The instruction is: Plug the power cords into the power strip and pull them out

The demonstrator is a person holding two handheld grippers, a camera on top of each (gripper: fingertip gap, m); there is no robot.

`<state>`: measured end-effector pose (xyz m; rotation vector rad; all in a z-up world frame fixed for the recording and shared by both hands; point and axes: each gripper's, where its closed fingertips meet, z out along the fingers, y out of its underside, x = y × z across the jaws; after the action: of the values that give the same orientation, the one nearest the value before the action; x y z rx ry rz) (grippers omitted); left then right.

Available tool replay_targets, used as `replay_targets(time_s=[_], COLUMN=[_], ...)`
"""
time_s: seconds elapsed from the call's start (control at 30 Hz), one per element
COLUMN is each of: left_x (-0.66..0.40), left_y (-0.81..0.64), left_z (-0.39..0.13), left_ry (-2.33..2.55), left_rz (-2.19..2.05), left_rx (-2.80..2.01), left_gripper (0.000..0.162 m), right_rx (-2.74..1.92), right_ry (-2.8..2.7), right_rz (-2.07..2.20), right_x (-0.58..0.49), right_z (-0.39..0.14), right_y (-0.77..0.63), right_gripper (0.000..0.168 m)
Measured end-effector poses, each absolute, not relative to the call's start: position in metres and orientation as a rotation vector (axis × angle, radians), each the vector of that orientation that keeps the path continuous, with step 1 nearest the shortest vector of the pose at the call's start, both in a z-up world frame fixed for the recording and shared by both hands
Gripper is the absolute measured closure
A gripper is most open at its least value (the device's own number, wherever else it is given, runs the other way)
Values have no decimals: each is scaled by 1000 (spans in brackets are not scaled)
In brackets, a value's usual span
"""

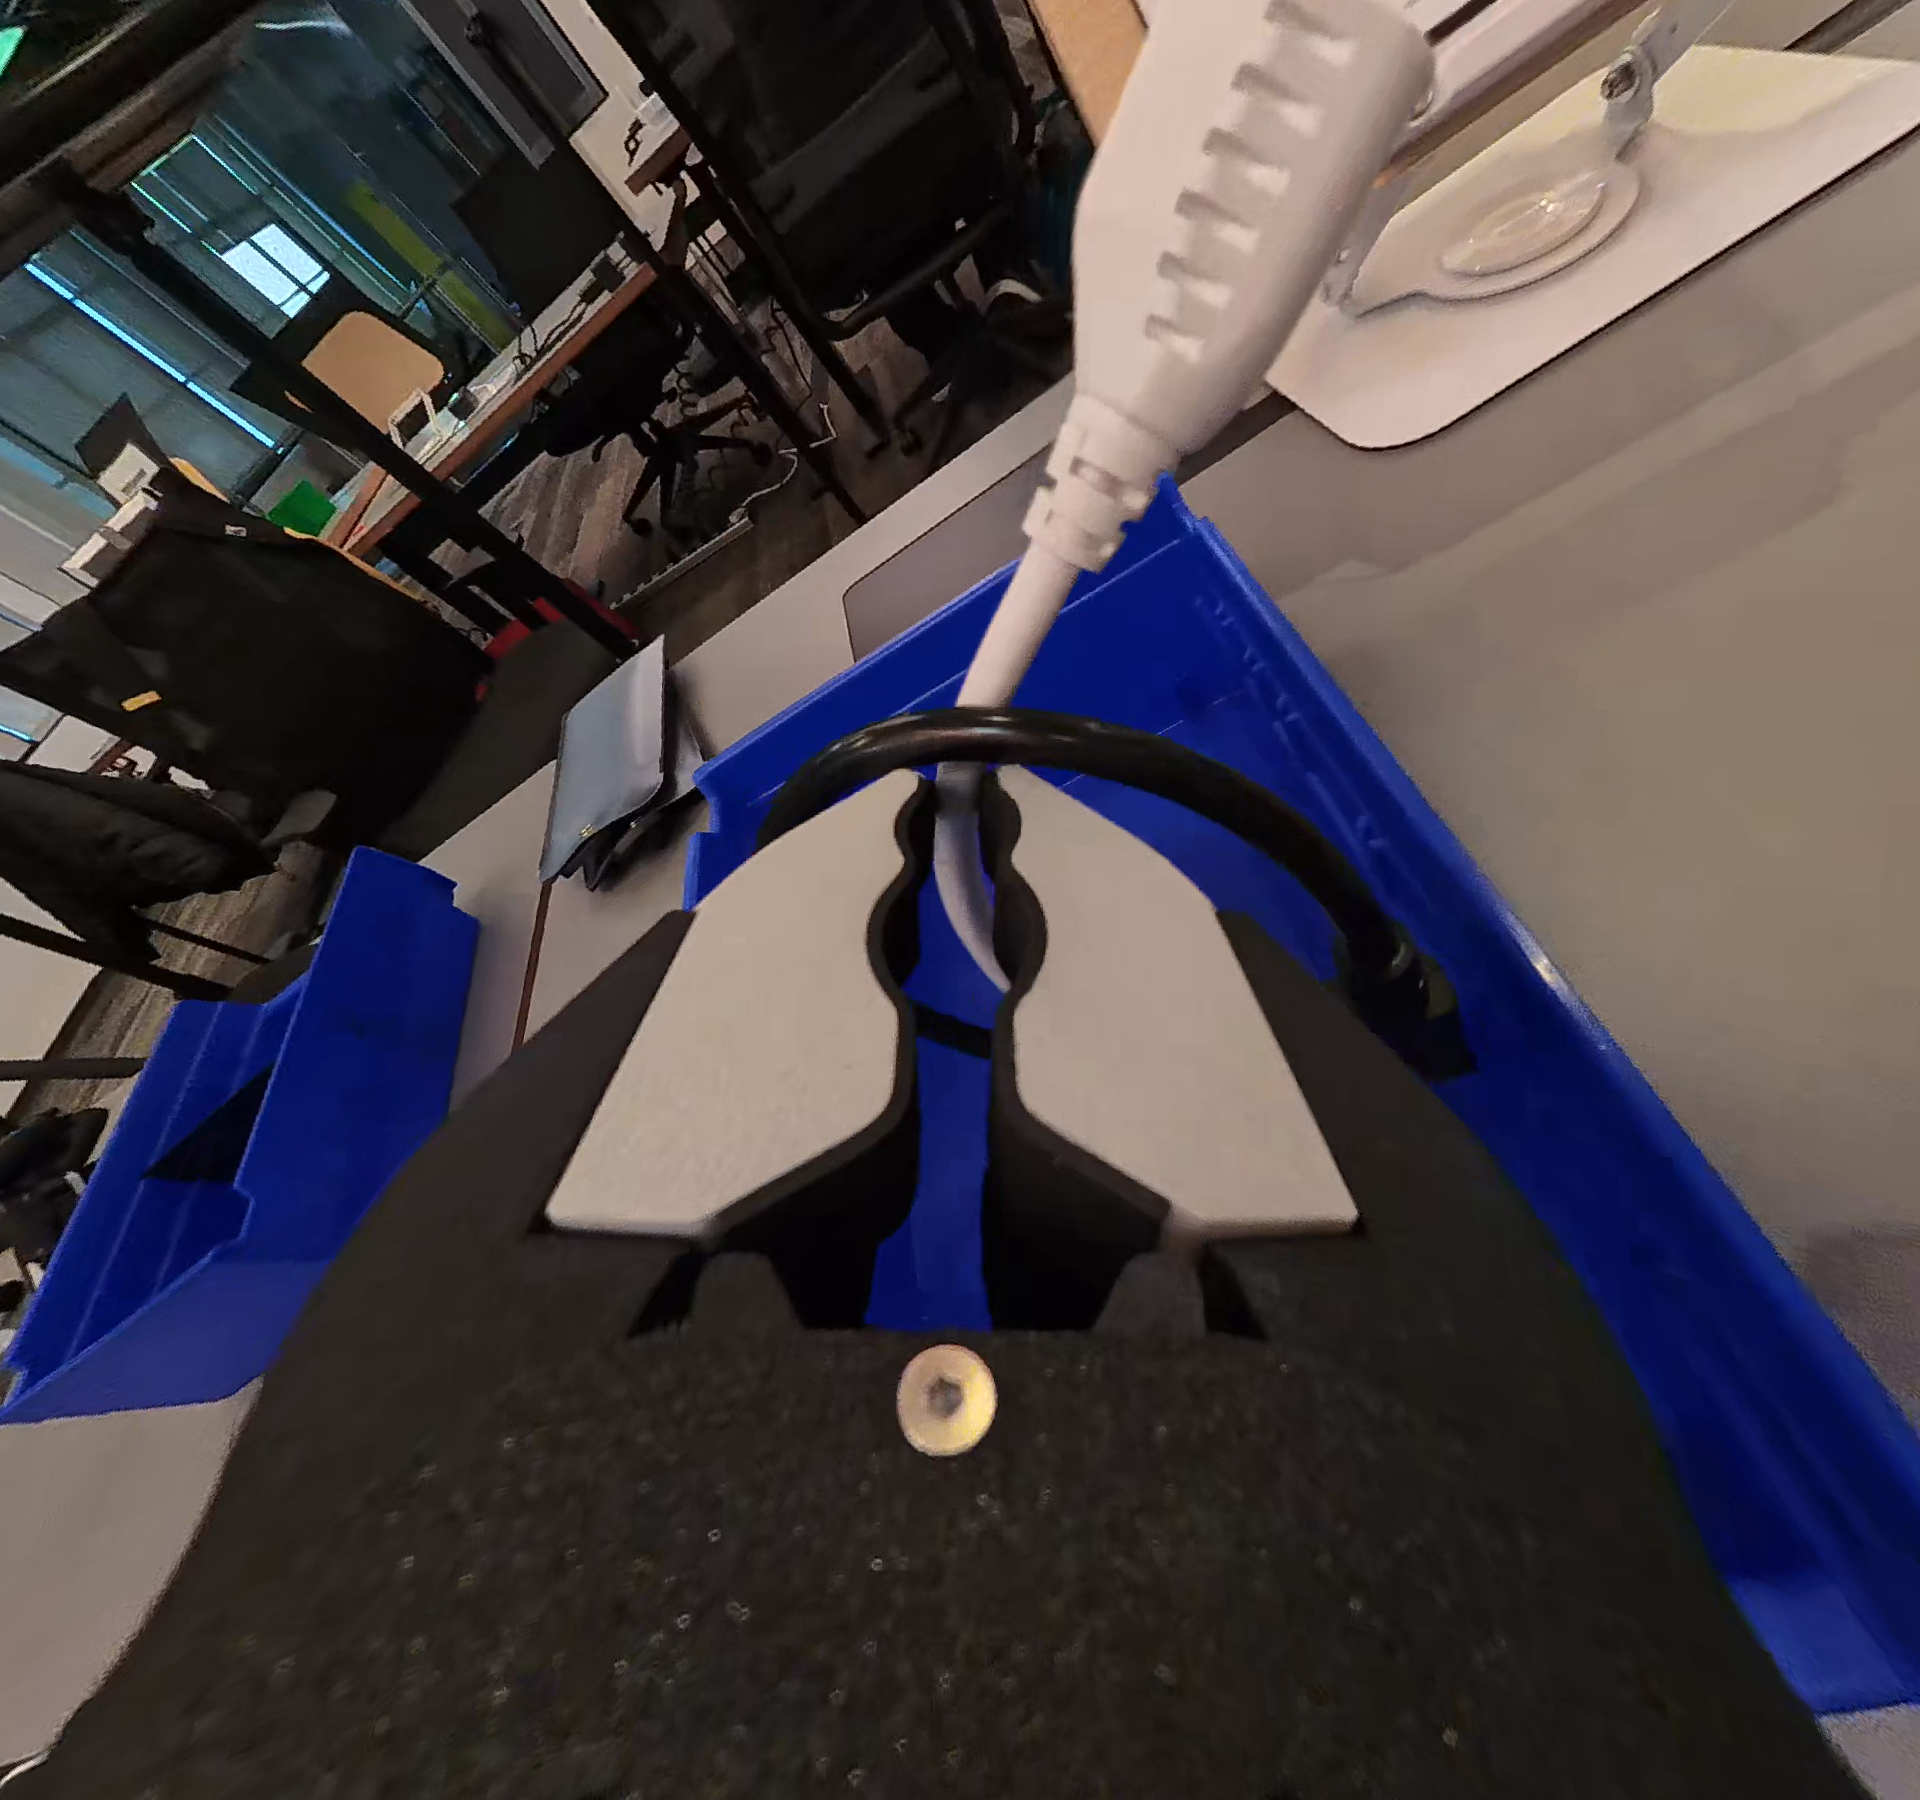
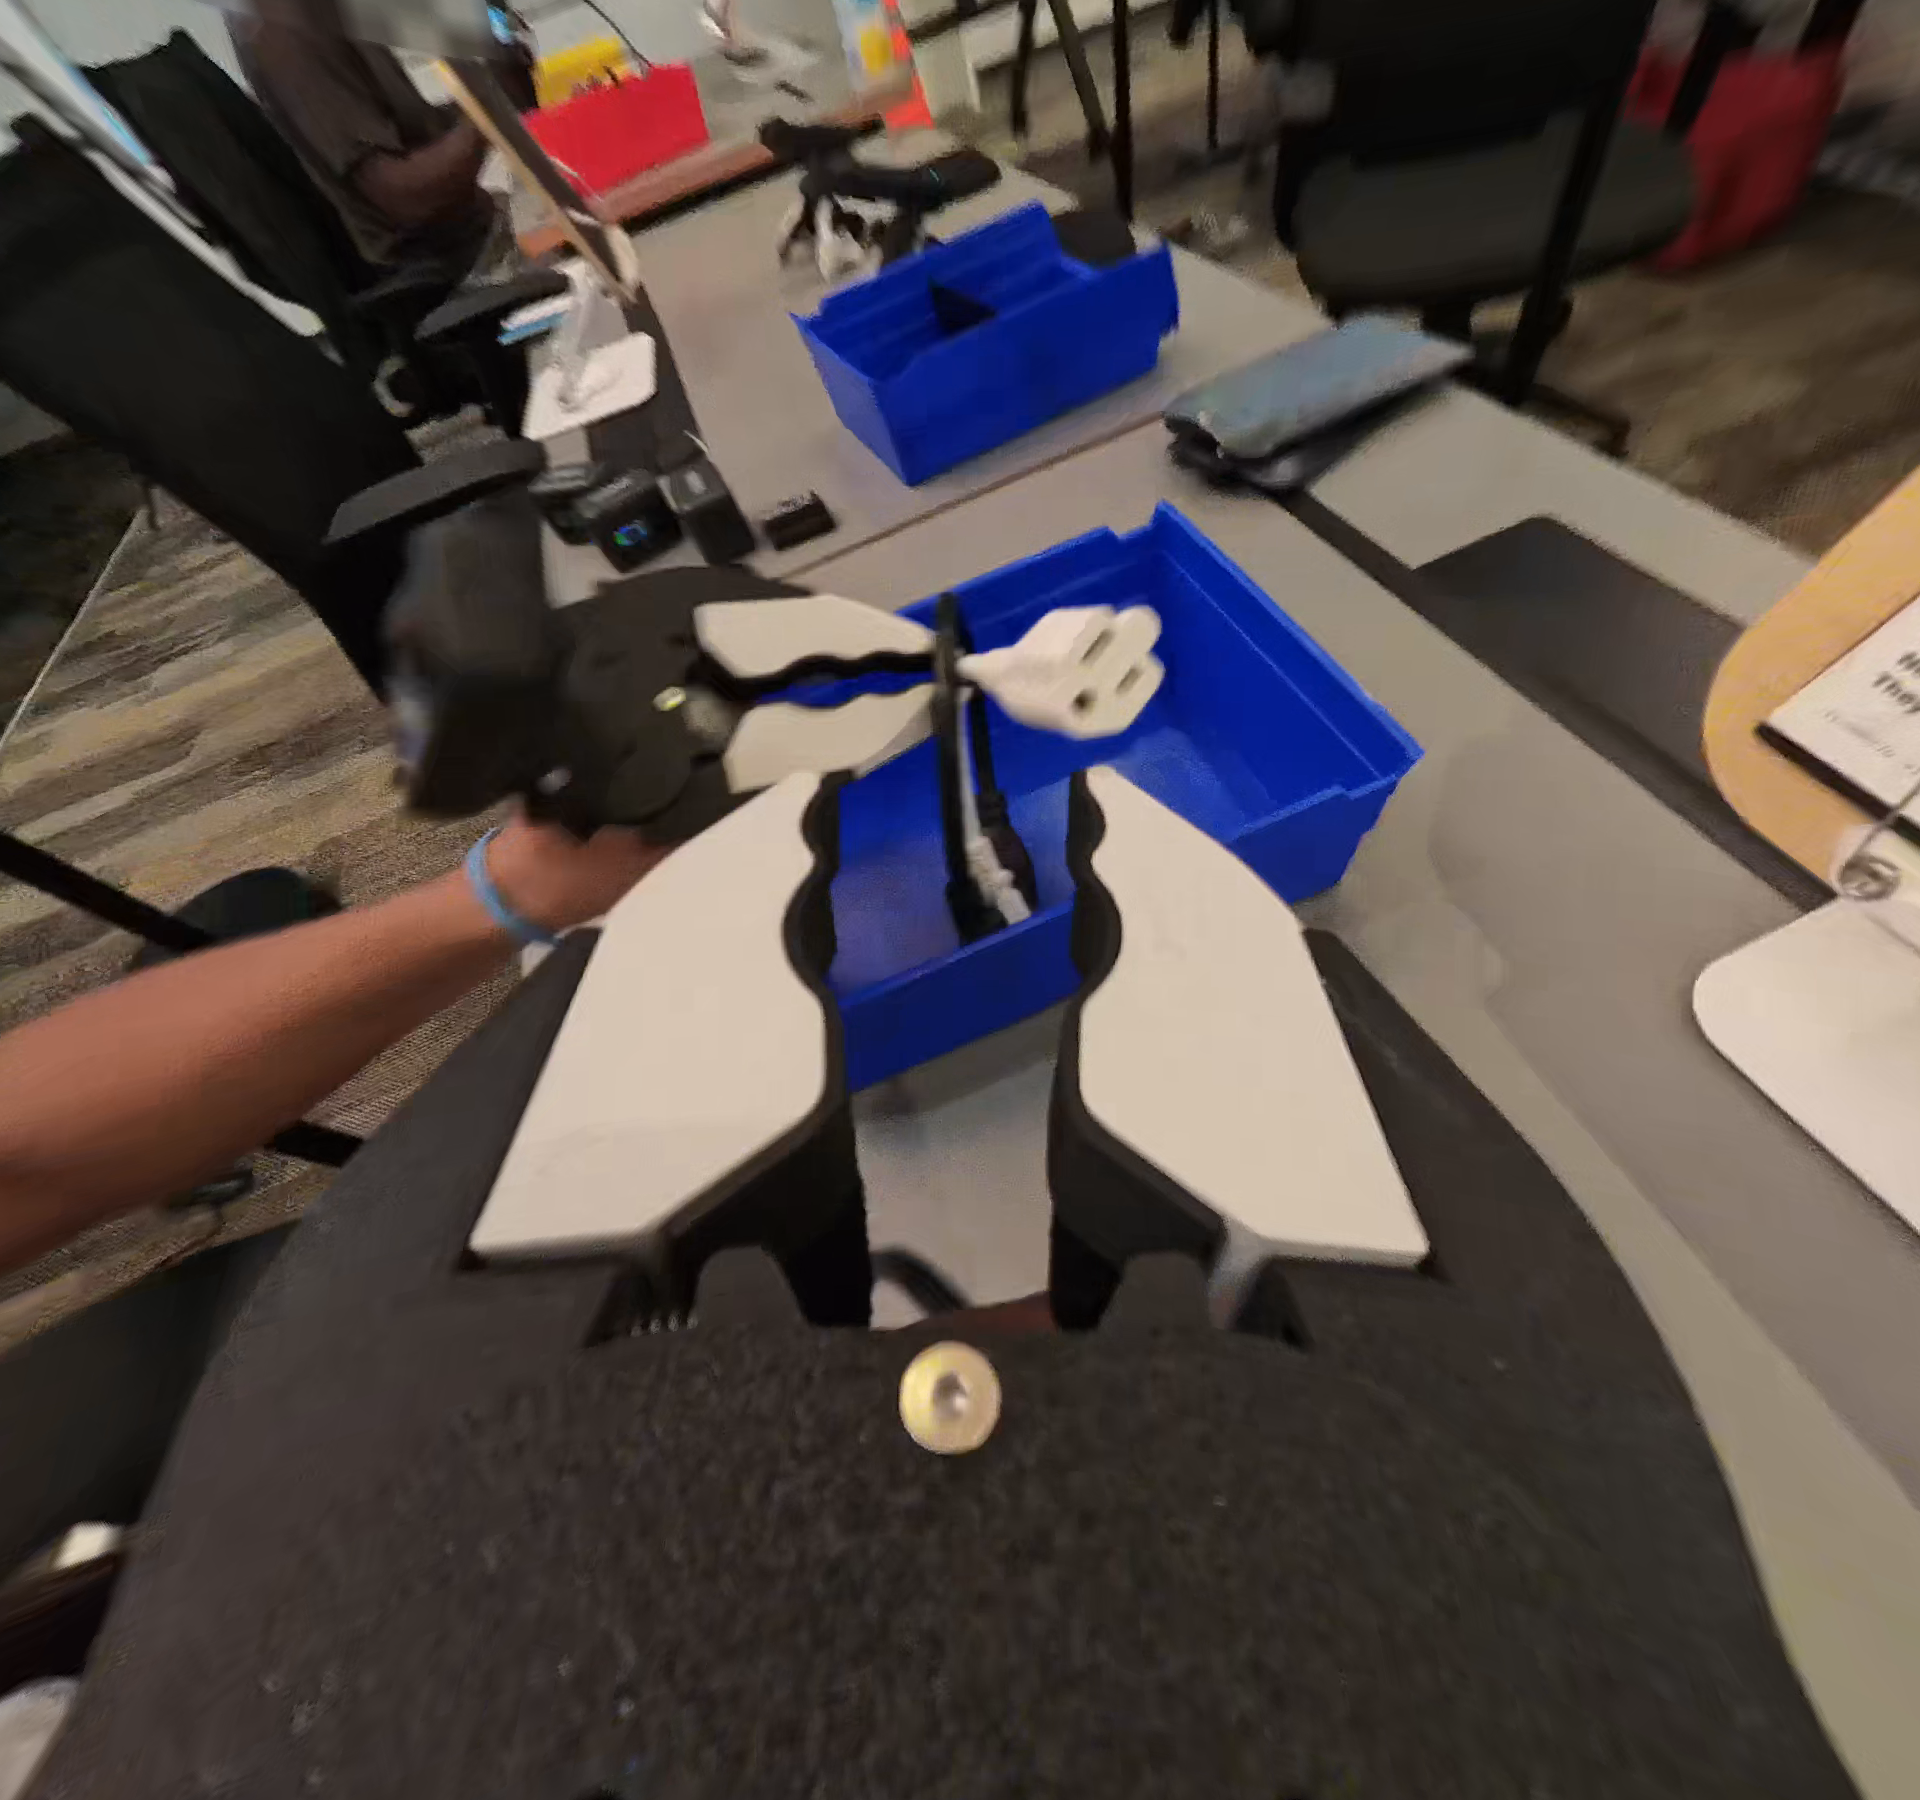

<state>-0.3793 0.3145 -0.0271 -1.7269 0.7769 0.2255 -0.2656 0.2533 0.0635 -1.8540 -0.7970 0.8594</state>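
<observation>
My left gripper [image 1: 961, 805] is shut on a white power cord [image 1: 977, 877] just behind its white socket end [image 1: 1236, 202], which sticks up and forward above the near blue bin [image 1: 1558, 1023]. The right wrist view shows the same gripper [image 2: 935, 680] holding the white socket end [image 2: 1081, 675] over that bin [image 2: 1299, 701]. A black cord [image 1: 1195, 763] loops across the fingertips; it also hangs into the bin in the right wrist view [image 2: 951, 794], with plug ends [image 2: 997, 877] resting inside. My right gripper [image 2: 945, 794] is open and empty, just in front of the bin.
A second blue bin [image 2: 987, 348] stands farther back on the grey table [image 2: 1558, 919]. A dark folded pouch [image 2: 1309, 400] lies to its right. A white stand base [image 2: 1829, 1044] and a wooden board with paper [image 2: 1829, 701] are at the right. Office chairs [image 2: 208, 379] stand left. Tip to tip, the grippers are about 15 cm apart.
</observation>
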Motion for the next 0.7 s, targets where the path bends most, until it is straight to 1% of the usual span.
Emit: replay_targets(time_s=[0.17,0.23,0.3,0.37,0.4,0.53,0.57,0.63,0.7], left_x=[-378,-379,-381,-383,-384,-376,-372,-368,-366], left_y=[310,310,310,308,307,303,302,301,300], left_z=[-29,-32,-34,-34,-34,-32,-32,-34,-36], left_ry=[751,736,723,702,692,698,709,729,734], left_rz=[197,200,193,174,166,116,118,145,152], left_rx=[-1708,-1708,-1703,-1700,-1695,-1652,-1641,-1634,-1627], left_gripper=[154,154,154,154,154,154,154,154,154], right_rx=[-2133,-2212,-2248,-2293,-2307,-2343,-2327,-2308,-2308], right_ry=[-793,-742,-733,-711,-699,-639,-629,-620,-630], right_rz=[945,1018,1026,968,962,1410,1462,1477,1518], right_x=[-302,-307,-306,-296,-292,-315,-319,-319,-317], right_z=[30,22,16,7,2,1,2,-2,-4], right_y=[290,297,305,317,322,310,312,318,316], right_gripper=[119,111,116,110,110,102,109,134,135])
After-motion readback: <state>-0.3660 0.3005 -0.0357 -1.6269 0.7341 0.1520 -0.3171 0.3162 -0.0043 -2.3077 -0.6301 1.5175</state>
